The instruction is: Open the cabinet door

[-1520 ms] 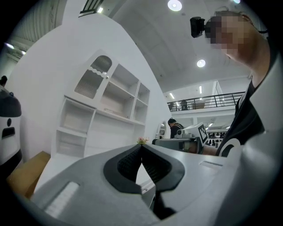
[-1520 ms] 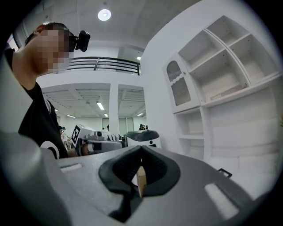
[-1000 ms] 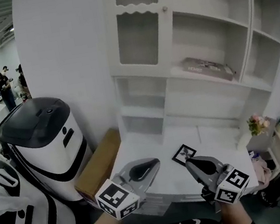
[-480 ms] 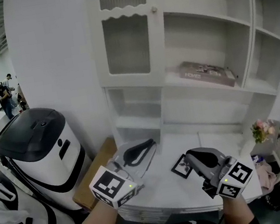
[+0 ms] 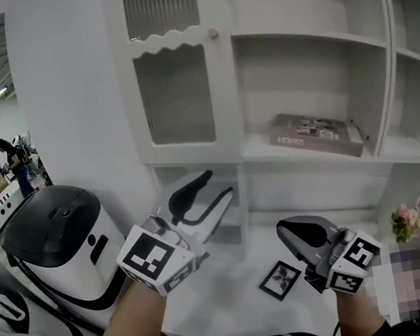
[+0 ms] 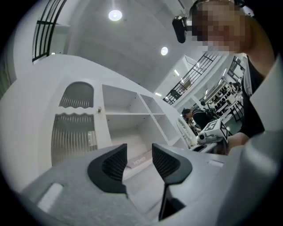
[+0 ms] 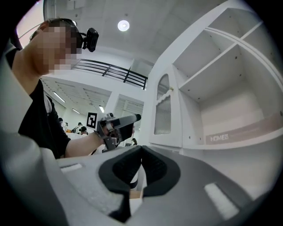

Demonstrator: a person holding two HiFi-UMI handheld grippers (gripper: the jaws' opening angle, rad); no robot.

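Left tongs (image 5: 220, 184) opening, empty, below shut cabinet door (image 5: 174, 90).

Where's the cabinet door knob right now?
In the head view the small knob sits on the right edge of the closed door, next to the open shelves and up left of the flat box.

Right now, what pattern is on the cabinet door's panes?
Fine vertical ribbing on the grey panes; the head view shows it best.
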